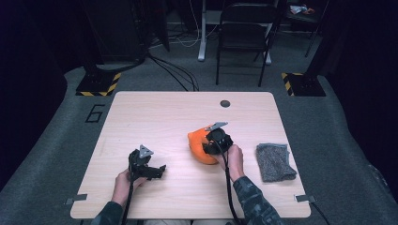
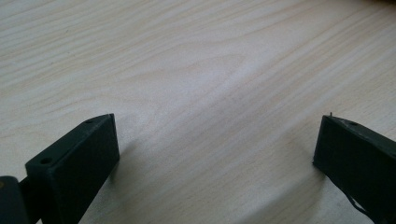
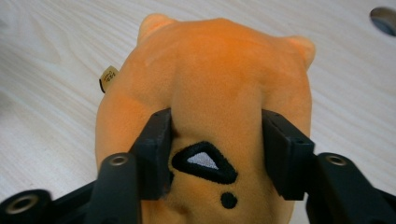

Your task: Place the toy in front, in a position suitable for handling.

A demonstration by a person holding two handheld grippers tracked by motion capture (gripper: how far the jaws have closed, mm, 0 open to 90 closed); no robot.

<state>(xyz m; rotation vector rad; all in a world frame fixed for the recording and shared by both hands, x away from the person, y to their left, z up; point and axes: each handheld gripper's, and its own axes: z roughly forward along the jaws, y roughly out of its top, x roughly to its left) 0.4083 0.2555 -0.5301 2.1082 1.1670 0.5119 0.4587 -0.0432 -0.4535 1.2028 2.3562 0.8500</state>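
An orange plush toy (image 1: 198,142) lies on the wooden table (image 1: 159,112), right of the middle. In the right gripper view the plush toy (image 3: 219,60) shows a black triangle patch, a black dot and a small tag (image 3: 108,78). My right gripper (image 3: 217,126) is shut on it, and the soft body bulges between the two pads. From above, the right gripper (image 1: 215,140) sits on the toy's right side. My left gripper (image 1: 157,171) rests near the table's front left. Its jaws (image 2: 215,154) stand wide open over bare wood.
A folded grey cloth (image 1: 274,161) lies near the table's right edge. A dark round grommet (image 1: 225,103) sits at the far middle of the table. Beyond the table stand a black chair (image 1: 244,33) and floor cables.
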